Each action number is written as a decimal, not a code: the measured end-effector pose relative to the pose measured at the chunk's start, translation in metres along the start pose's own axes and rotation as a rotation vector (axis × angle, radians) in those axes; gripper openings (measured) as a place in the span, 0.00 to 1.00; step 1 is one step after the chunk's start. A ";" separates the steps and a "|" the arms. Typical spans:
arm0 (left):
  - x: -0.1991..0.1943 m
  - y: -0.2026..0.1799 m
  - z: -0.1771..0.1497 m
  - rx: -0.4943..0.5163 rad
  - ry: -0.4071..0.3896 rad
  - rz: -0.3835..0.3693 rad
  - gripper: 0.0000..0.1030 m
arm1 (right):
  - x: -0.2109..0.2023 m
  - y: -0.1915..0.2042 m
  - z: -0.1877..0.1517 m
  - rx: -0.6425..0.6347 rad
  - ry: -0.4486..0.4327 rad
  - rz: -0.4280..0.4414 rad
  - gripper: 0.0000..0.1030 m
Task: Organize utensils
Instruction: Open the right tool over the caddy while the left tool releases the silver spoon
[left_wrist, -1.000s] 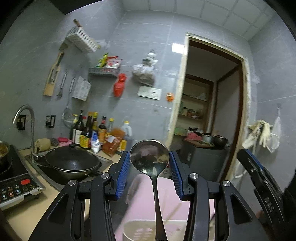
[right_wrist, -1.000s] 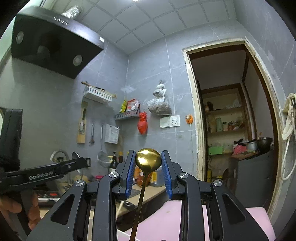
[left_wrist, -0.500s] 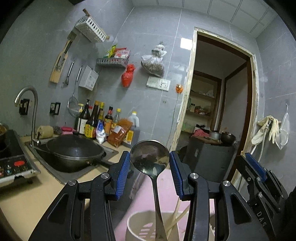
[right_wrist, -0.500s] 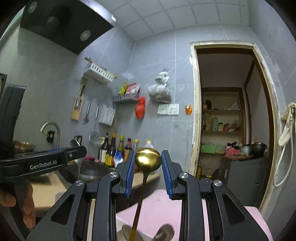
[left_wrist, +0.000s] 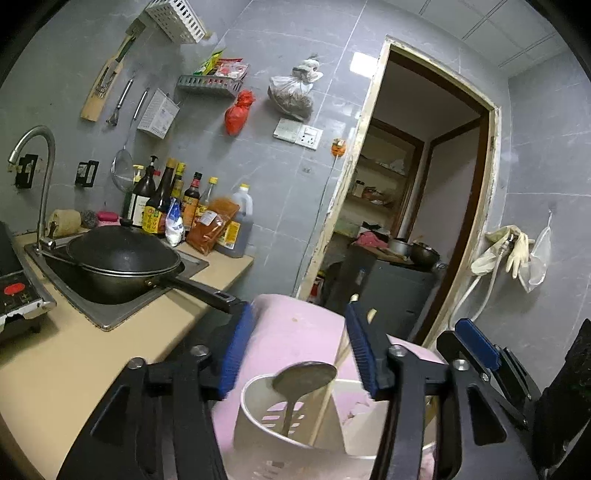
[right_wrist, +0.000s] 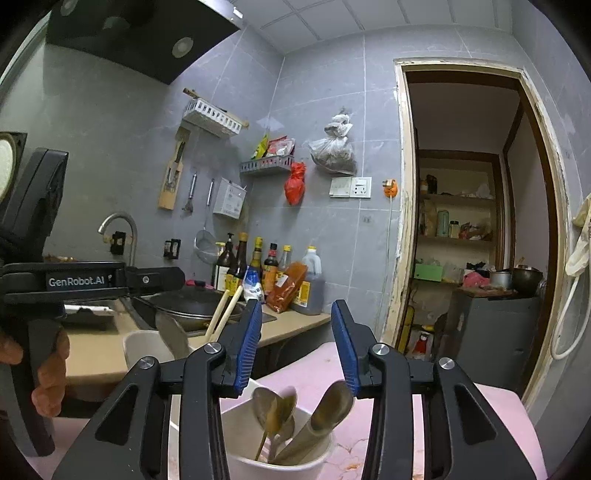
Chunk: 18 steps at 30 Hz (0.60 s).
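Left tool (left_wrist: 301, 352), right tool (right_wrist: 295, 343): both spread, jaws just opened, nothing pinched; steel ladle (left_wrist: 304, 376) and gold spoon (right_wrist: 275, 410) rest in white plastic holders, lower frame; risk: withdrawing fingers snag protruding bowls, tipping holders

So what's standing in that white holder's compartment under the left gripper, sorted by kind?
Silver spoon: 1
Wooden chopsticks: 2
Total: 3
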<state>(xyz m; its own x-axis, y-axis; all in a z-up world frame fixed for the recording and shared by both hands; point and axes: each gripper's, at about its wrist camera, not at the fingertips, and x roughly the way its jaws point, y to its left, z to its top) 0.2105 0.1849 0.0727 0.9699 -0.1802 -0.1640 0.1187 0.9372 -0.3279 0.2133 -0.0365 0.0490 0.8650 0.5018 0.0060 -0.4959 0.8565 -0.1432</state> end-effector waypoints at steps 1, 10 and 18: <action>-0.003 -0.002 0.002 0.004 -0.007 0.003 0.52 | -0.003 -0.002 0.003 0.007 -0.004 0.000 0.37; -0.020 -0.046 0.004 0.120 -0.042 0.055 0.81 | -0.044 -0.034 0.026 0.048 -0.042 -0.069 0.74; -0.029 -0.093 -0.022 0.224 -0.040 0.035 0.91 | -0.096 -0.071 0.028 0.044 -0.028 -0.159 1.00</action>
<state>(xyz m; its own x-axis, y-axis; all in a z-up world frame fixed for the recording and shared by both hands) 0.1666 0.0963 0.0877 0.9814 -0.1383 -0.1329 0.1244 0.9864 -0.1076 0.1637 -0.1423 0.0867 0.9307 0.3619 0.0533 -0.3560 0.9296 -0.0950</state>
